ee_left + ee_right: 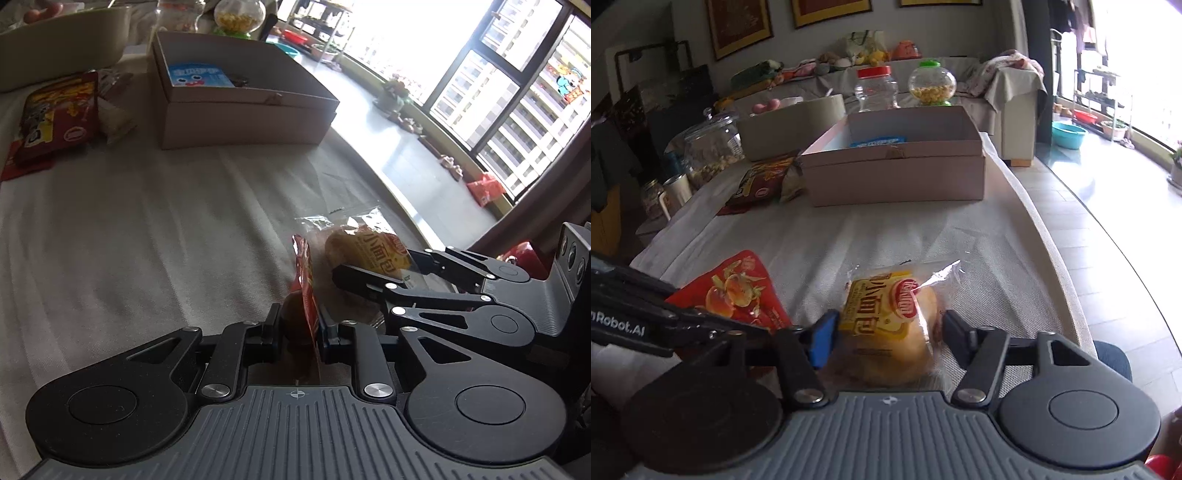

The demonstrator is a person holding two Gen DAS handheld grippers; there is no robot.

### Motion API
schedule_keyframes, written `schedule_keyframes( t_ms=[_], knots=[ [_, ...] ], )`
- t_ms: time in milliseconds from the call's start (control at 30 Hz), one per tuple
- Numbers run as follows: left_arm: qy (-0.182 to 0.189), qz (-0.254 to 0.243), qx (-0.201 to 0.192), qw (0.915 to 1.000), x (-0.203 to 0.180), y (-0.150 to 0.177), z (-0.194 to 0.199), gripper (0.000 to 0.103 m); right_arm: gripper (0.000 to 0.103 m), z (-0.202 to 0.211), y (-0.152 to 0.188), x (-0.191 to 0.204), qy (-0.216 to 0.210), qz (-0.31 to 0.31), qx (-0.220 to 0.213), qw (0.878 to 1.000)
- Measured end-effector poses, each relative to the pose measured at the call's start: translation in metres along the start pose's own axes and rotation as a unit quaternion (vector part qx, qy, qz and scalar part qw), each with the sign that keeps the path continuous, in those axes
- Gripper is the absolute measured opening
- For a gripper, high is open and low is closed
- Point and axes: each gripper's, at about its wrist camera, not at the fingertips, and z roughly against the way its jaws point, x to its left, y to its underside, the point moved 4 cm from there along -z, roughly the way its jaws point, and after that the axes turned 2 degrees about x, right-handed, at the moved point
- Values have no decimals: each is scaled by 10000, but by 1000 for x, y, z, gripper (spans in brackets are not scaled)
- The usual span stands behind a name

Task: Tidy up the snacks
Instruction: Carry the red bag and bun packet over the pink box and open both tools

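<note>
Tablecloth (886,236); right gripper (888,332) straddles bread (897,325).

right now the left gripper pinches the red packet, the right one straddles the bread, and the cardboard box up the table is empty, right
Not quite: the box is not empty. The left wrist view shows a blue packet lying inside it. The rest holds: the left gripper pinches the red packet, and the right gripper straddles the bread.
</note>
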Motion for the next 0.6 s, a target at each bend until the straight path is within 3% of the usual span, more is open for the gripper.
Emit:
schedule_keyframes(
  t_ms=[133,367,467,600],
  knots=[
    [76,-142,-205,9997,-1,-21,11,22,55,15,-31,-5,12,77,-290,9995],
    [-225,-694,-1430,9870,-3,-136,42,22,55,29,-148,-25,248,181,-1278,9913],
    [-163,-551,-1590,9856,9,-174,34,22,55,6,-187,-36,330,55,-1303,9909],
    [-75,-244,-1492,9885,28,-203,10,22,55,-40,-217,-52,291,-245,-1026,9940]
  ],
)
